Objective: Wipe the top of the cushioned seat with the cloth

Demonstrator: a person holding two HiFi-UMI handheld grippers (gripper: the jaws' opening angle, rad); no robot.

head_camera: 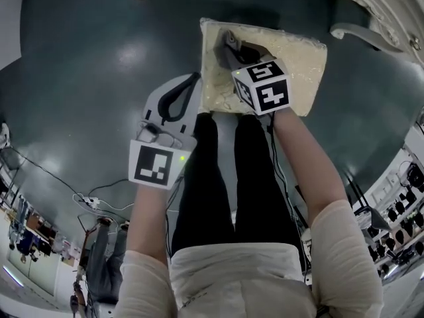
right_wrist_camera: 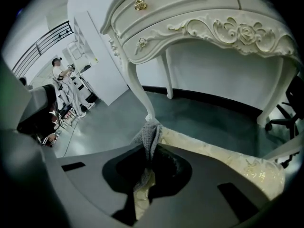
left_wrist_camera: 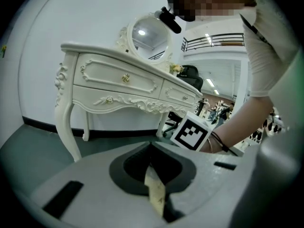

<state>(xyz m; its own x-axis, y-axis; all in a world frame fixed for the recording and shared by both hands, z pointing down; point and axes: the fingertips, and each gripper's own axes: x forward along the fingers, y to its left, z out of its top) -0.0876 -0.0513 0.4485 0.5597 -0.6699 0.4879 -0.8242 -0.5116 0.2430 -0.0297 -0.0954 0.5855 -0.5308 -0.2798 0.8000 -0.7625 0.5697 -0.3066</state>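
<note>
Your right tongs are clamped on the grey knitted cloth. A fold of it stands up between the closed jaws and the rest hangs down through them. In the head view, the cushioned seat lies at 12 o'clock, just beyond your legs, on the dark green floor. Its top is cream with a pale pattern. The cloth and right tongs are over the seat's 10 o'clock part, near its far left corner. The views do not show whether the cloth presses on the cushion.

Your left tongs are closed, jaw against jaw, holding nothing. Only a cream sliver shows through the slit beneath them. In the head view they sit at about 8 o'clock from the seat's centre, just beside its left edge and over the floor. A white carved dressing table stands beyond the seat at 12 o'clock.
</note>
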